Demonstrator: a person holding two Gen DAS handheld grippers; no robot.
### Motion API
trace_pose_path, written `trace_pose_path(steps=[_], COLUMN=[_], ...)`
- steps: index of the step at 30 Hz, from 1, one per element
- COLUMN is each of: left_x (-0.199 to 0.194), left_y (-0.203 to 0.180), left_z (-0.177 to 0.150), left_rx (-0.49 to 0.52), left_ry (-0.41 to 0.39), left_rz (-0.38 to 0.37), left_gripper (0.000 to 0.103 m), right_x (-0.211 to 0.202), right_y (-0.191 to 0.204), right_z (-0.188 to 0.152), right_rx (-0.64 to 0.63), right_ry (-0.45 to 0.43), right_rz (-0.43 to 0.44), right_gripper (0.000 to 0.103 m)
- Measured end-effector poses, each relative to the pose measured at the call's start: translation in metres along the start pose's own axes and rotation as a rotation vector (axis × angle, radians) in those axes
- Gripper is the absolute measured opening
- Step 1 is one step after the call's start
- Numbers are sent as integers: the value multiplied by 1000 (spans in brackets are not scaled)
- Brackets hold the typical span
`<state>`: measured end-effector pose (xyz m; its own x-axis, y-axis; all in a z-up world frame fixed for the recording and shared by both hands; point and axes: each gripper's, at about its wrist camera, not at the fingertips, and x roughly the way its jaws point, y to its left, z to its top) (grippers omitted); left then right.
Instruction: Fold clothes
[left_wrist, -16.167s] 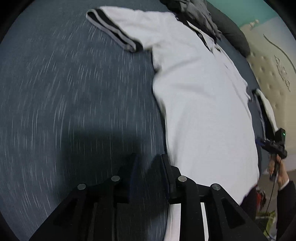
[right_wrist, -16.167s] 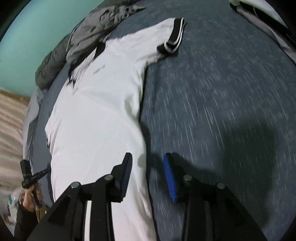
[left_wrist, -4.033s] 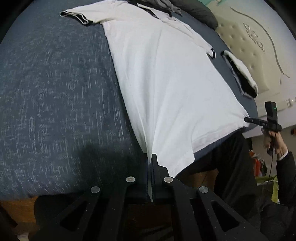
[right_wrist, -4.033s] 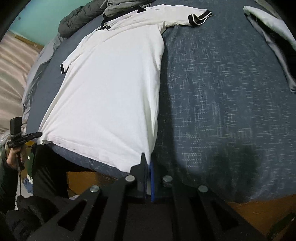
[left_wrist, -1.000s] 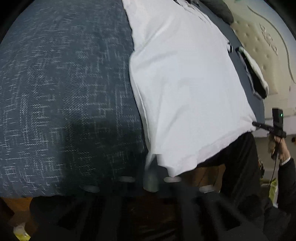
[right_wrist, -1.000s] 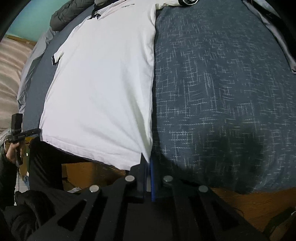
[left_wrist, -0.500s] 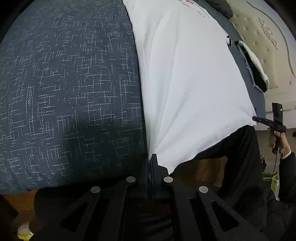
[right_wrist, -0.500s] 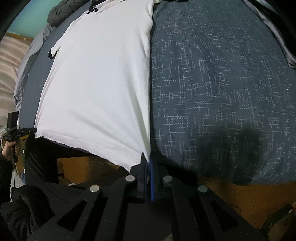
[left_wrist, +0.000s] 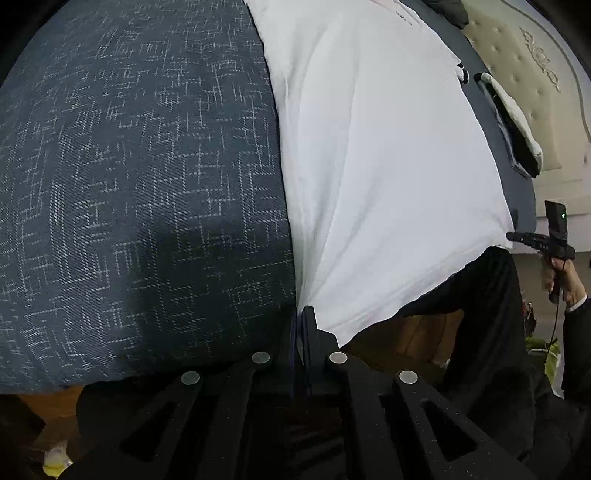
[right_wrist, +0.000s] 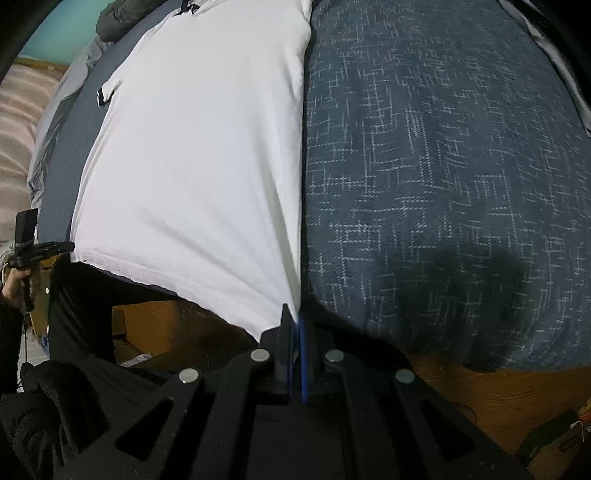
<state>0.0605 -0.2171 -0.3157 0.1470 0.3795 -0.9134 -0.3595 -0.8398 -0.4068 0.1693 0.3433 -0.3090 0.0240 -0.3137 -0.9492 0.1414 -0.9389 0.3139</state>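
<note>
Our left hand-held gripper (left_wrist: 303, 325) and right hand-held gripper (right_wrist: 293, 325) each pinch a bottom-hem corner of the white polo shirt (left_wrist: 376, 155), spread flat on the bed (left_wrist: 140, 184). It looks light and limp, so we judge corners the best hold.

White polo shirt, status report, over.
Left gripper and right gripper shut on white polo shirt hem corners. Shirt flat on dark blue patterned bedspread. Nothing obstructing.

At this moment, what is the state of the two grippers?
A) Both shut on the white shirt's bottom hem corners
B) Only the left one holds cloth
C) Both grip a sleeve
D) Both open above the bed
A: the left gripper and right gripper each pinch a hem corner of the white shirt.
</note>
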Motion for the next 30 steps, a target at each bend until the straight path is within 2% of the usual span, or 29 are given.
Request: trace_pose_path(steps=[2,4,8,10,12,14,16,18,23,28,30], left_x=[-8,-18,-41,-51,-57,-57,-56,-55,-52,-54,-58], left_y=[2,4,7,9,9,7,6,5,0,9,12], left_z=[6,12,39,60,84,112,140,168,236,244,234], left_rx=[-2,-3,4,4,0,-11,-23,-34,-65,-144,-172], left_ry=[-9,-22,-81,-130,-182,-232,-282,-332,-452,-540,-577], left_rz=[10,18,44,66,85,91,97,103,115,96,97], left_gripper=[10,12,20,22,23,24,25,27,40,42,43], right_x=[7,10,-11,-32,-53,-72,-86,-90,-93,-94,-93], right_y=[1,-3,-13,-17,-19,-23,-28,-26,-45,-77,-87], right_z=[-4,-6,2,16,37,65,94,121,183,233,246], right_rx=[1,10,22,29,42,63,84,108,205,299,331], right_ry=[26,58,38,-22,-106,-203,-289,-363,-498,-577,-599], right_rz=[4,-2,-16,-14,-6,14,42,42,62,74,63], right_gripper=[3,8,9,13,27,33,34,47,54,58,59])
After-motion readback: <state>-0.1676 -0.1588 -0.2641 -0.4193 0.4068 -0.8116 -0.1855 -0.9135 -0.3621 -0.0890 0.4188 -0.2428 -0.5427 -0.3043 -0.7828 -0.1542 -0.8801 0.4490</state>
